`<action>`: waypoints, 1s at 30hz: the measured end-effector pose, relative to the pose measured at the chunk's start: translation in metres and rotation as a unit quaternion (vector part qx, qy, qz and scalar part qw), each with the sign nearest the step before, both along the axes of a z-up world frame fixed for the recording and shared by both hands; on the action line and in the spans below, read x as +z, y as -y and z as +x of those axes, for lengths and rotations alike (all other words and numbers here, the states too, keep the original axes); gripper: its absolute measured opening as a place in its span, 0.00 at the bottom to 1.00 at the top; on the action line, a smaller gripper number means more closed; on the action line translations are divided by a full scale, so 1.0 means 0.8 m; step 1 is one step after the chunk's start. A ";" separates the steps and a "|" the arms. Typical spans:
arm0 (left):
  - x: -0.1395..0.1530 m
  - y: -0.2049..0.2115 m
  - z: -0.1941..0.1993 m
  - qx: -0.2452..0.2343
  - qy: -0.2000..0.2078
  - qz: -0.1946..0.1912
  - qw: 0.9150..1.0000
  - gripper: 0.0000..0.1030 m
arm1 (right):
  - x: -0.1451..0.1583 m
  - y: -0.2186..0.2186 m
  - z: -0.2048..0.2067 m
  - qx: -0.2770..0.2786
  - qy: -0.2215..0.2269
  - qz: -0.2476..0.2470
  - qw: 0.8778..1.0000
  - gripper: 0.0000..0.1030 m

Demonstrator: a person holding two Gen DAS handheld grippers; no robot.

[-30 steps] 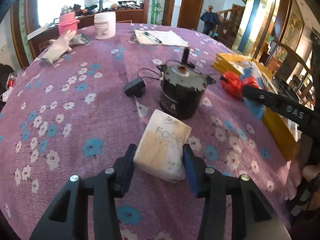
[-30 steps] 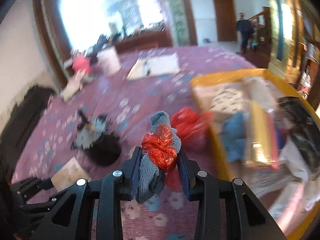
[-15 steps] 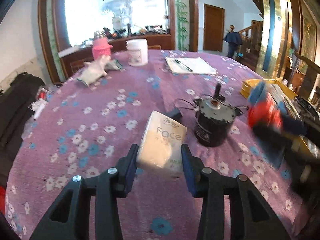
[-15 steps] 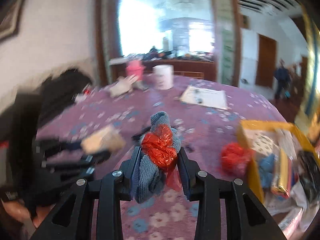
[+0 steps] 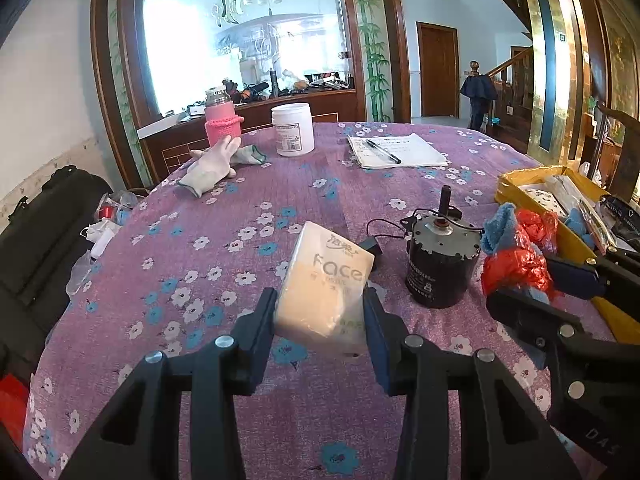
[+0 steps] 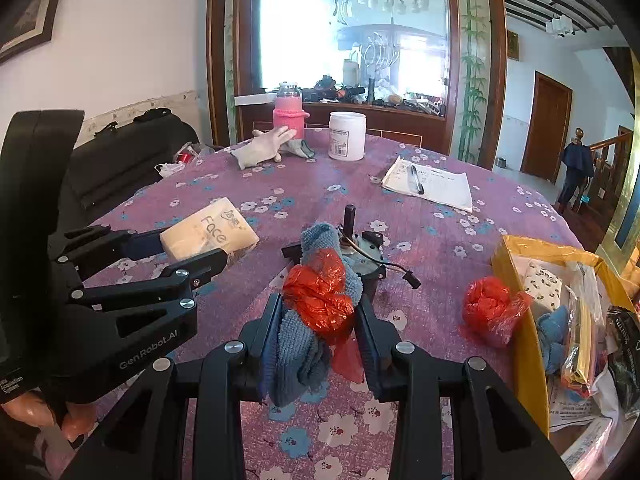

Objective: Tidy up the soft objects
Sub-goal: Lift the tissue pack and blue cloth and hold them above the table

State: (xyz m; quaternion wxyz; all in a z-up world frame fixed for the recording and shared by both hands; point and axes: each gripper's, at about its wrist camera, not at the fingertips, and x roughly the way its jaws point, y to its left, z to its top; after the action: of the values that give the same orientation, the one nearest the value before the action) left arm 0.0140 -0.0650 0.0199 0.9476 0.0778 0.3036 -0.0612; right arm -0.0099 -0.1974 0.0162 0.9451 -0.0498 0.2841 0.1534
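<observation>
Gripping tissue pack (image 5: pixel 326 286) left gripper (image 5: pixel 320 316), cloth-and-bag bundle (image 6: pixel 316 304) right gripper (image 6: pixel 318 332); cluttered yellow box (image 6: pixel 516 320)

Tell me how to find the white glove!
Look across the purple flowered table to its far edge by the big window. The white glove lies flat there, fingers touching the pink bottle, left of the white jar. It's the only hand-shaped thing.

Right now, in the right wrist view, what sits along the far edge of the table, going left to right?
White glove → pink bottle → white jar → paper with pen.
</observation>
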 end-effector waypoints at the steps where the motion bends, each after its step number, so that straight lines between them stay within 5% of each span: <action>1: 0.000 0.000 0.000 0.000 0.000 0.001 1.000 0.39 | 0.000 0.000 0.000 0.000 0.000 0.000 1.000 0.37; 23: 0.002 0.006 -0.008 0.000 0.014 0.012 1.000 0.39 | 0.004 0.006 0.001 -0.004 0.004 0.012 1.000 0.37; 30: 0.021 0.020 -0.014 -0.033 -0.015 -0.007 0.999 0.40 | 0.024 0.035 -0.005 -0.027 0.006 0.052 0.998 0.37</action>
State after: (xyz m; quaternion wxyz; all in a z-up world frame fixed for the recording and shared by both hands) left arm 0.0026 -0.0814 0.0367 0.9409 0.0797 0.3149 -0.0956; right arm -0.0139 -0.2254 0.0356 0.9518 0.0064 0.2717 0.1418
